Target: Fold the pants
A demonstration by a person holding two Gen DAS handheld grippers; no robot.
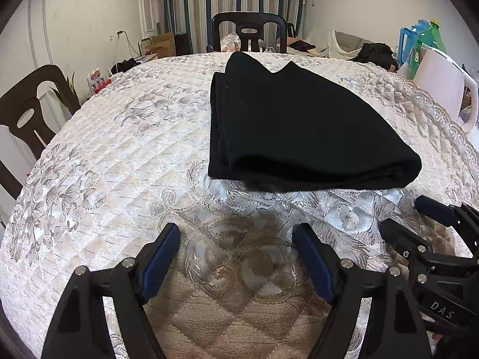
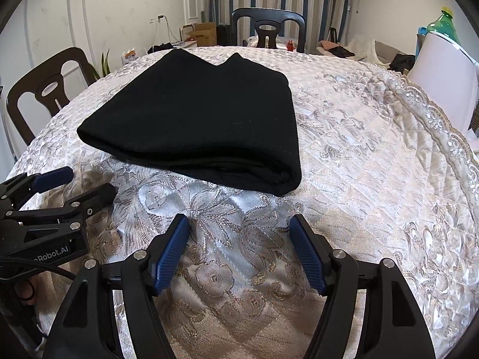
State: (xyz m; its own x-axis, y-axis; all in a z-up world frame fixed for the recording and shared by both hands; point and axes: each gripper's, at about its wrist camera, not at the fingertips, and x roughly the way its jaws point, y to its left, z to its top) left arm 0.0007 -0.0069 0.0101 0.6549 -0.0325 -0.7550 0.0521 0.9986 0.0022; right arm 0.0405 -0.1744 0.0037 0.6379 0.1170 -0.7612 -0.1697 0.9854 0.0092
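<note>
Left claw (image 1: 236, 233): held spread above the quilted table (image 1: 119, 155), nothing between the blue pads.
Right claw (image 2: 239, 224): likewise spread and empty, just beside the left one.
Pants (image 1: 293, 125): black, folded into a thick bundle, laid flat on the table beyond both claws, untouched.
Chair (image 1: 248, 31): seen past the table's far edge.
</note>
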